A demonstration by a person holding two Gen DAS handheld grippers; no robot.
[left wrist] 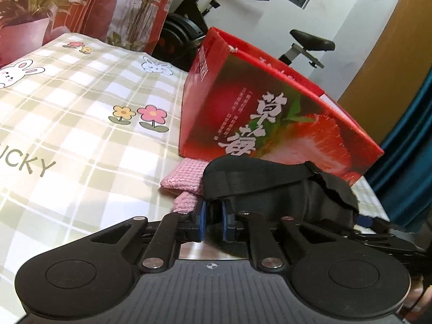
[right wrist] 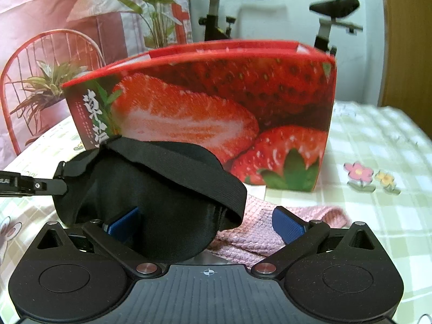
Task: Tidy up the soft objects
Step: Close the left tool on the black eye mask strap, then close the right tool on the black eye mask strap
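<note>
A black sleep mask (left wrist: 272, 189) with an elastic strap hangs in front of the red strawberry box (left wrist: 270, 113). My left gripper (left wrist: 214, 221) is shut on one end of the mask. In the right wrist view the mask (right wrist: 162, 202) lies between my right gripper's (right wrist: 205, 224) wide-open blue pads (right wrist: 286, 226), not clamped. A pink knitted cloth (right wrist: 259, 229) lies on the table under the mask, also showing in the left wrist view (left wrist: 186, 181). The strawberry box (right wrist: 216, 113) stands just behind.
The table has a checked cloth (left wrist: 81, 124) with flowers and rabbits. An exercise bike (right wrist: 329, 19) stands behind the table. A red chair (right wrist: 35, 59) and a printed curtain (left wrist: 81, 5) are at the left. The left gripper's tip (right wrist: 32, 183) shows at the left edge.
</note>
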